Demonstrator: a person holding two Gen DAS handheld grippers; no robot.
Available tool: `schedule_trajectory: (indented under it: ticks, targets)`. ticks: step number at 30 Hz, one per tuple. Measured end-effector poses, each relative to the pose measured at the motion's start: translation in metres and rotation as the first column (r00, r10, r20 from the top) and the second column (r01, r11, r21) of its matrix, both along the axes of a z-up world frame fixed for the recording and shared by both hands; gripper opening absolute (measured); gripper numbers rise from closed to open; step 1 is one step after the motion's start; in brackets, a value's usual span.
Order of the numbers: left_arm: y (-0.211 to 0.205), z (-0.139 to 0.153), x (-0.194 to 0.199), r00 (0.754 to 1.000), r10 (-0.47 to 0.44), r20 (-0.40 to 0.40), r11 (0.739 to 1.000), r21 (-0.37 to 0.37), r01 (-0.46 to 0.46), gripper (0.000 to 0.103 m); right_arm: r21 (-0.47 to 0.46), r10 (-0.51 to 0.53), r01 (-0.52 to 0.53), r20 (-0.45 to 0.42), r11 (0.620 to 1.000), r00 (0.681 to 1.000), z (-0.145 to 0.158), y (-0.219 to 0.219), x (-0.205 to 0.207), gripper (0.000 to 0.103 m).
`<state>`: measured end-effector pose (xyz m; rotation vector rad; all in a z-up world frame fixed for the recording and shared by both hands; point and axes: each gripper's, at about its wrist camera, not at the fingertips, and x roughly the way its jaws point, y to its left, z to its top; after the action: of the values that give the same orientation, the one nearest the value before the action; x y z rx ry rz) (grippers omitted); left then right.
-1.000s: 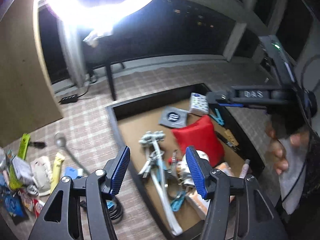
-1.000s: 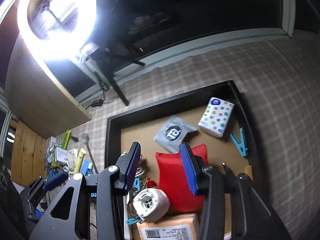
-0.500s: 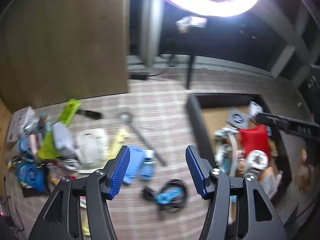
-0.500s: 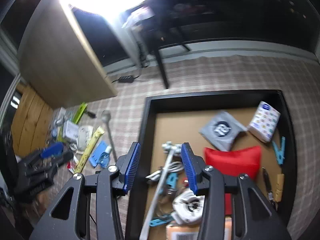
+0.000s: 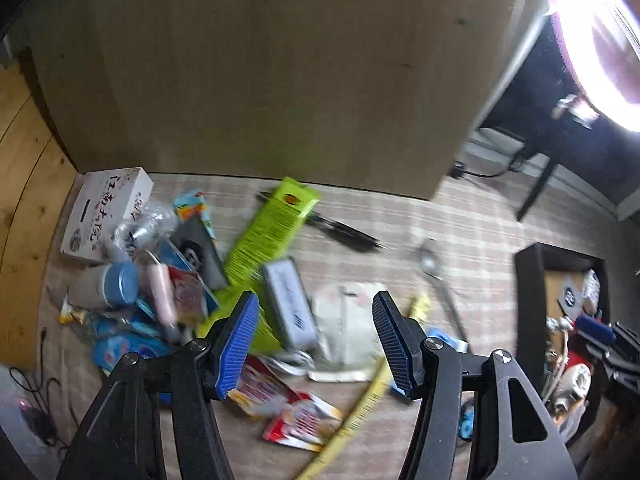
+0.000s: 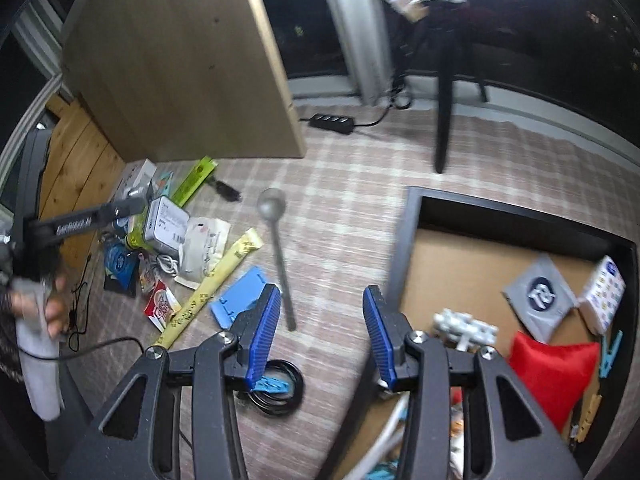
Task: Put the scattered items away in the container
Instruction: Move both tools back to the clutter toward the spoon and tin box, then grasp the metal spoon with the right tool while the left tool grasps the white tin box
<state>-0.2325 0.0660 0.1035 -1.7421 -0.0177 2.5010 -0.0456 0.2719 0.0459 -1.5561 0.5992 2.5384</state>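
Right gripper agape over plaid cloth — spoon left, black tray right

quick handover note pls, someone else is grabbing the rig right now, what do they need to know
Left gripper: open, empty, over the pile of scattered items.
Right gripper: open, empty, over the floor beside the container.
Done: red pouch, grey packet and patterned tissue pack lie in the container.
Left: spoon, yellow stick pack, blue holder, black cable coil, green box, grey case and the rest of the pile.
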Motion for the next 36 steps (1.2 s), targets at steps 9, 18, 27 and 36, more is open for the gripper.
schedule_trajectory:
  ticks: [9,18,27,36]
  targets:
    - [0.003,-0.028,-0.024,0.996,-0.021,0.087,0.999,-0.037,0.024,0.057,-0.035,0.046,-0.044,0.052,0.998,0.998,-0.031,-0.019,-0.045,0.042]
    - [0.008,-0.051,-0.028,0.991,-0.041,0.126,0.996,-0.070,0.050,0.056,-0.057,0.056,-0.051,0.088,0.997,0.995,-0.059,-0.021,-0.097,0.042]
    - [0.010,-0.066,-0.029,0.987,-0.039,0.154,0.994,-0.093,0.054,0.041,-0.020,0.094,-0.092,0.161,0.996,0.982,-0.093,-0.039,-0.133,0.042]
    - [0.009,-0.075,-0.024,0.988,-0.022,0.153,0.995,-0.091,0.036,0.024,0.041,0.115,-0.122,0.152,0.992,0.982,-0.094,-0.050,-0.146,0.018]
